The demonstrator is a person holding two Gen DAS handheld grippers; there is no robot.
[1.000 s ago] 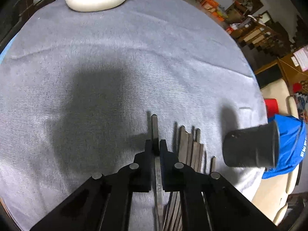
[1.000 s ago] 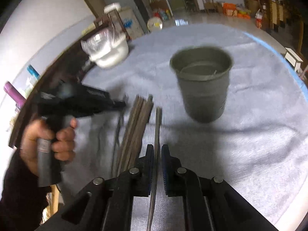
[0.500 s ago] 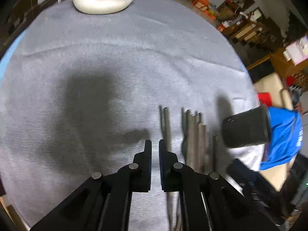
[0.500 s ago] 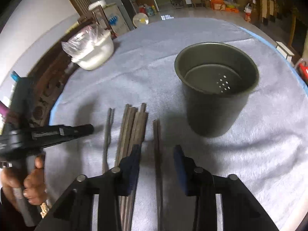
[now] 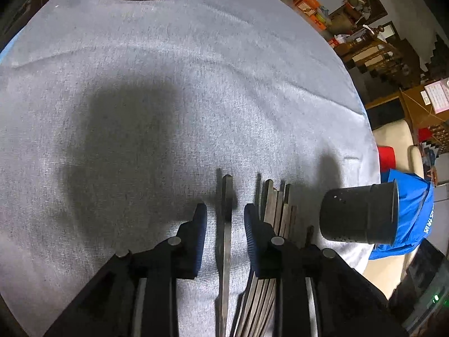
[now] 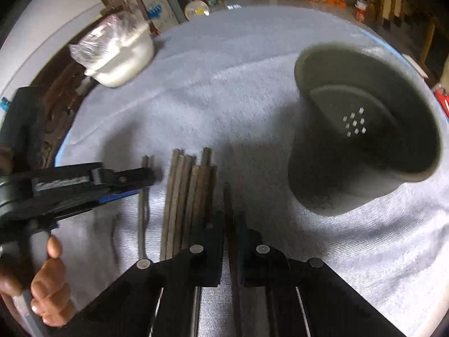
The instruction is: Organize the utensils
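- Left wrist view: one dark chopstick [image 5: 226,224] lies on the table [image 5: 168,98], pointing up the frame. The left hand-held gripper [image 5: 225,213] is wide open around it, not touching.
- Right wrist view: the right hand-held gripper [image 6: 230,221] is almost closed on one chopstick [image 6: 228,196]. The cup [image 6: 362,129] stands at the right.

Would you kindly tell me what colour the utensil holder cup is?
Dark grey cup, clearest in the right wrist view.

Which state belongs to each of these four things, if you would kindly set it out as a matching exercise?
1. white bowl
2. holder
3. left gripper
4. right gripper

A. shut on a chopstick
B. covered with plastic film
C. open, astride a lone chopstick
D. empty, holes in its base

Pairs: 1-B; 2-D; 3-C; 4-A.
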